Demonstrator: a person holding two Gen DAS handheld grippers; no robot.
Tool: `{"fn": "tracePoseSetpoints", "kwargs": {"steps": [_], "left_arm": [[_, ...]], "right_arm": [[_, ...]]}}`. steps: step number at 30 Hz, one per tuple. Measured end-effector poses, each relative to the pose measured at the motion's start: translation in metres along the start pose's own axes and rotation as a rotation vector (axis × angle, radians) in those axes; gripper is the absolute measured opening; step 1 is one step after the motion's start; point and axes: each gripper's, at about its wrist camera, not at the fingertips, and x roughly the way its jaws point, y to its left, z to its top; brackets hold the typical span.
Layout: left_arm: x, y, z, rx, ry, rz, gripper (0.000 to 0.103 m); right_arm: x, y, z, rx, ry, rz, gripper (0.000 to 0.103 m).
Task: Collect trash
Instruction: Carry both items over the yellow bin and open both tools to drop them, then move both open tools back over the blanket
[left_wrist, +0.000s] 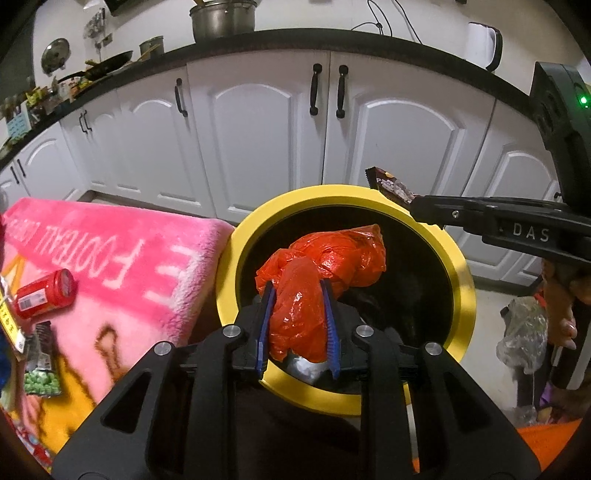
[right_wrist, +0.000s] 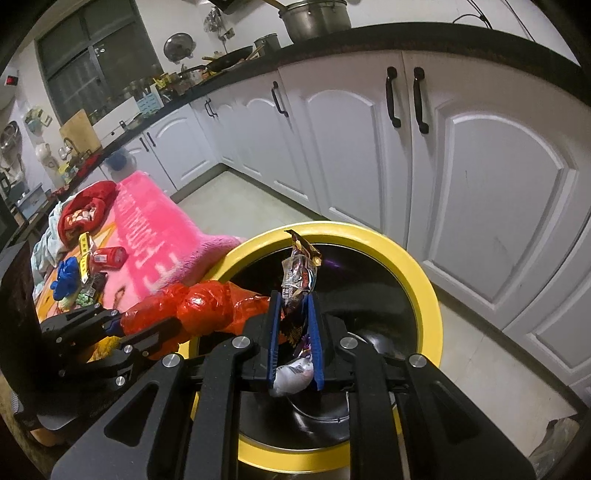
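My left gripper (left_wrist: 297, 291) is shut on a crumpled red plastic bag (left_wrist: 325, 273) and holds it over the open mouth of a yellow-rimmed bin (left_wrist: 463, 280). My right gripper (right_wrist: 293, 299) is shut on a dark snack wrapper (right_wrist: 301, 273), also above the bin (right_wrist: 424, 280). In the left wrist view the right gripper (left_wrist: 417, 201) reaches in from the right with the wrapper (left_wrist: 391, 184) at the bin's far rim. In the right wrist view the left gripper (right_wrist: 122, 321) and the red bag (right_wrist: 199, 306) come in from the left.
A pink blanket (left_wrist: 122, 258) covers a surface left of the bin, with a red jar (left_wrist: 44, 293), a green snack packet (left_wrist: 42, 382) and other litter on it. White cabinets (left_wrist: 266, 129) stand behind. A clear plastic bag (left_wrist: 524, 332) lies on the floor at right.
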Motion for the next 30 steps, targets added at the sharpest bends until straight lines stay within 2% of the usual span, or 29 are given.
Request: {"fn": "tracePoseSetpoints", "kwargs": {"steps": [3,7,9,11,16,20,30], "left_arm": [[0.003,0.0,0.0,-0.004,0.01,-0.003,0.019],[0.004,0.0,0.001,-0.003,0.016,-0.006,0.025],[0.004,0.001,0.001,-0.004,0.016,-0.006,0.028],[0.004,0.002,0.0,-0.008,0.017,-0.003,0.031],[0.0,0.006,0.001,-0.025,0.008,-0.002,0.048],[-0.006,0.011,0.002,-0.045,-0.006,0.009,0.054],[-0.038,0.042,0.006,-0.139,-0.079,0.067,0.086]], "right_arm": [[0.001,-0.003,-0.001,0.01,0.004,-0.002,0.016],[0.002,-0.007,-0.001,0.022,0.008,-0.006,0.017],[0.002,-0.009,0.0,0.028,0.007,-0.009,0.024],[0.001,-0.01,0.001,0.034,0.005,-0.012,0.026],[-0.002,-0.013,0.004,0.049,-0.005,-0.022,0.03],[-0.008,-0.014,0.006,0.058,-0.02,-0.024,0.035],[-0.023,0.004,0.013,0.035,-0.061,-0.016,0.051]]}}
